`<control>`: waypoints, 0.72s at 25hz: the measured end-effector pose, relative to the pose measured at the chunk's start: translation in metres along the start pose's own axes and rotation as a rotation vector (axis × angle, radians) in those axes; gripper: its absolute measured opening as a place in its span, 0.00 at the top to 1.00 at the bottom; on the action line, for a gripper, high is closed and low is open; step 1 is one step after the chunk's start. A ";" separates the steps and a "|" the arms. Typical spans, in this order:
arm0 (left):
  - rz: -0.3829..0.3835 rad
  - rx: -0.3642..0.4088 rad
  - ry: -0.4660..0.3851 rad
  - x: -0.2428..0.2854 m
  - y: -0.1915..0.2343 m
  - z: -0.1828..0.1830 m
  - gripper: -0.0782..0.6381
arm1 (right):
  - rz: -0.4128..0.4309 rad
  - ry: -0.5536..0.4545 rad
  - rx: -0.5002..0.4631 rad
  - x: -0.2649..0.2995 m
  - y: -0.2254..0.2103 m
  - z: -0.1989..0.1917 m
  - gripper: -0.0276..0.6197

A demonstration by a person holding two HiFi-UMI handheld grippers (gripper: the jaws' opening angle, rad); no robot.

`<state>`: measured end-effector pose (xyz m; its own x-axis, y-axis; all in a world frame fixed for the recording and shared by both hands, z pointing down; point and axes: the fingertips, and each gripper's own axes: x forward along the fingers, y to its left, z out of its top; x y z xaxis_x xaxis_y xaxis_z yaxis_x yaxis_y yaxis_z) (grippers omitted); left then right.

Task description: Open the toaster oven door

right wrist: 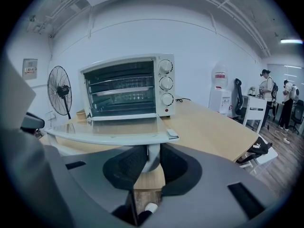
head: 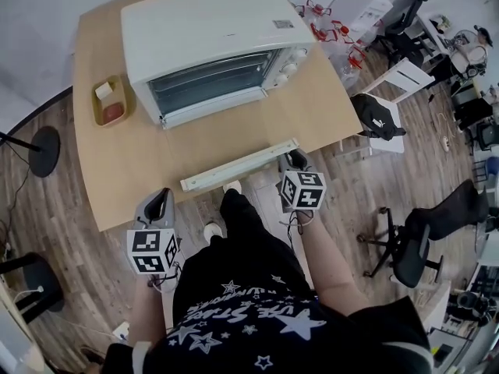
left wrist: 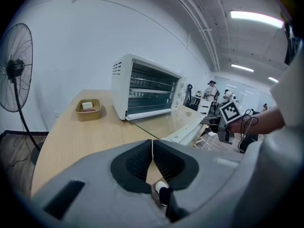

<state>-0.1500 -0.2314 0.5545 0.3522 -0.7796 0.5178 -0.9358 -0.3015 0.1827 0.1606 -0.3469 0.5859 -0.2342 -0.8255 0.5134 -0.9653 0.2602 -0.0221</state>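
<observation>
Glass door (right wrist: pixel 114 126) of white toaster oven (head: pixel 210 37) down.
Right gripper (right wrist: pixel 148 158) clamps its white handle (head: pixel 238 166), left gripper (left wrist: pixel 152 158) clenched empty; we risk overstraining hinges.

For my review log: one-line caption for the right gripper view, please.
Right gripper clamps the handle of the toaster oven door, which lies open and flat.

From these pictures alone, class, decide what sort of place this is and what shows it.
Most likely an office or lab workroom rather than a home kitchen: the toaster oven stands on a wooden table among swivel office chairs, with a water dispenser by the wall.
</observation>
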 end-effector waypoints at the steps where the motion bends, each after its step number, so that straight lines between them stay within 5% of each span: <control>1: -0.005 0.000 0.004 0.000 0.000 -0.002 0.86 | -0.003 -0.005 -0.001 0.001 0.000 -0.001 0.82; 18: -0.048 0.002 0.061 0.015 -0.022 -0.022 0.86 | -0.018 -0.082 -0.009 0.003 -0.001 -0.015 0.81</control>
<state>-0.1242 -0.2243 0.5764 0.3954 -0.7295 0.5581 -0.9177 -0.3389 0.2072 0.1622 -0.3425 0.6000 -0.2256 -0.8686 0.4412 -0.9686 0.2486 -0.0057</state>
